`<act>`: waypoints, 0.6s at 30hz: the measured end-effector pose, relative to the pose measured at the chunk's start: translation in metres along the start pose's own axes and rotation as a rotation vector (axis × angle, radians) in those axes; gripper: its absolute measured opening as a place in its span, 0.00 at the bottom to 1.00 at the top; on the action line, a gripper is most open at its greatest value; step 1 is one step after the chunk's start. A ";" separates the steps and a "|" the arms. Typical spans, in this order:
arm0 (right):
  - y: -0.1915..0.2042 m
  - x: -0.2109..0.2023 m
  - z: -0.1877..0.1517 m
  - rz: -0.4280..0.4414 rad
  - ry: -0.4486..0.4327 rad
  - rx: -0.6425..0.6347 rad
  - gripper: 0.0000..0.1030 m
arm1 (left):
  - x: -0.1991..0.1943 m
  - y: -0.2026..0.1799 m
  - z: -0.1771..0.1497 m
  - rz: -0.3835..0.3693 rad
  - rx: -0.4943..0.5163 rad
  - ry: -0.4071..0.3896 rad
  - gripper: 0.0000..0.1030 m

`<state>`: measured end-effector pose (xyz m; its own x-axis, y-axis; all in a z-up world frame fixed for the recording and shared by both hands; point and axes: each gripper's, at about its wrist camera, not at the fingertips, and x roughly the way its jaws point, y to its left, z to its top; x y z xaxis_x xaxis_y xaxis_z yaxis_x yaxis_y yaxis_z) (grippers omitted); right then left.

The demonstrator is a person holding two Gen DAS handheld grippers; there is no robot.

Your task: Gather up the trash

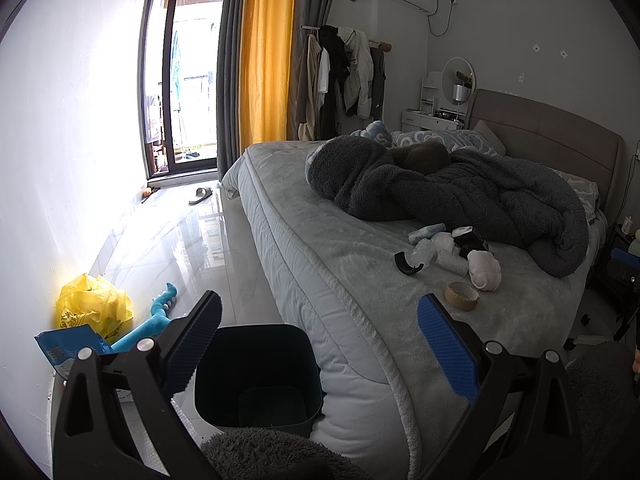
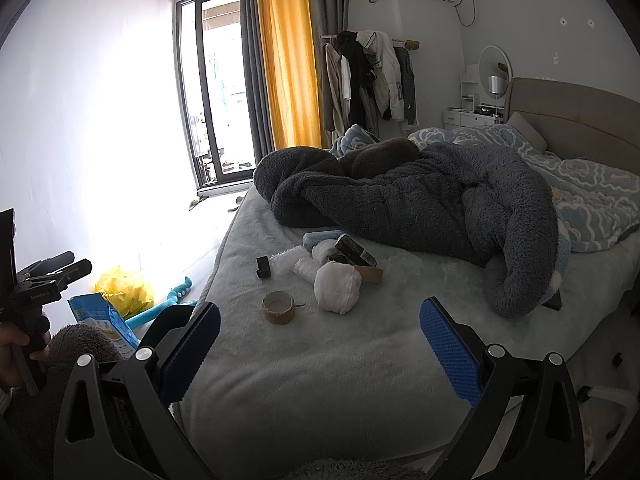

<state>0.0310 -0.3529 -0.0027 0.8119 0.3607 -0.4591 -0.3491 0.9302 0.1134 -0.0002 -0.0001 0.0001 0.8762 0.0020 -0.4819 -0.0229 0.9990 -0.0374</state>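
A dark bin (image 1: 256, 376) stands on the floor beside the bed corner; its rim shows in the right wrist view (image 2: 172, 320). Trash lies on the bed (image 2: 320, 360): a brown tape roll (image 2: 279, 307) (image 1: 462, 296), a white wad (image 2: 336, 286) (image 1: 485, 270), crumpled clear plastic (image 2: 288, 264) (image 1: 424, 250), a small black piece (image 2: 263, 267) (image 1: 407, 265), a dark box (image 2: 356, 251) and a blue-white packet (image 2: 320, 237). My left gripper (image 1: 320, 344) is open and empty above the bin and the mattress edge. My right gripper (image 2: 320, 344) is open and empty over the bed, short of the tape roll.
A dark fleece blanket (image 2: 420, 208) is heaped across the bed behind the trash. On the floor by the wall lie a yellow plastic bag (image 1: 94, 310), a blue packet (image 1: 68, 346) and a teal toy (image 1: 156, 316). A slipper (image 1: 202, 195) lies near the balcony door.
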 end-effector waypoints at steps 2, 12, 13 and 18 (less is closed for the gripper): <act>0.000 0.000 0.000 0.000 0.000 0.000 0.98 | 0.000 0.000 0.000 0.000 0.000 0.000 0.97; 0.000 0.000 0.000 0.000 0.000 0.000 0.98 | 0.000 0.000 0.000 0.002 -0.001 0.001 0.97; 0.000 0.000 0.000 0.000 0.000 0.000 0.98 | 0.000 0.000 0.000 0.002 -0.002 0.001 0.97; -0.001 0.000 0.000 0.001 0.000 0.005 0.98 | -0.001 0.001 0.002 0.019 -0.010 0.003 0.97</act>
<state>0.0314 -0.3542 -0.0030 0.8115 0.3620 -0.4588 -0.3480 0.9300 0.1183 -0.0005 0.0013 0.0022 0.8740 0.0211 -0.4855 -0.0445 0.9983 -0.0368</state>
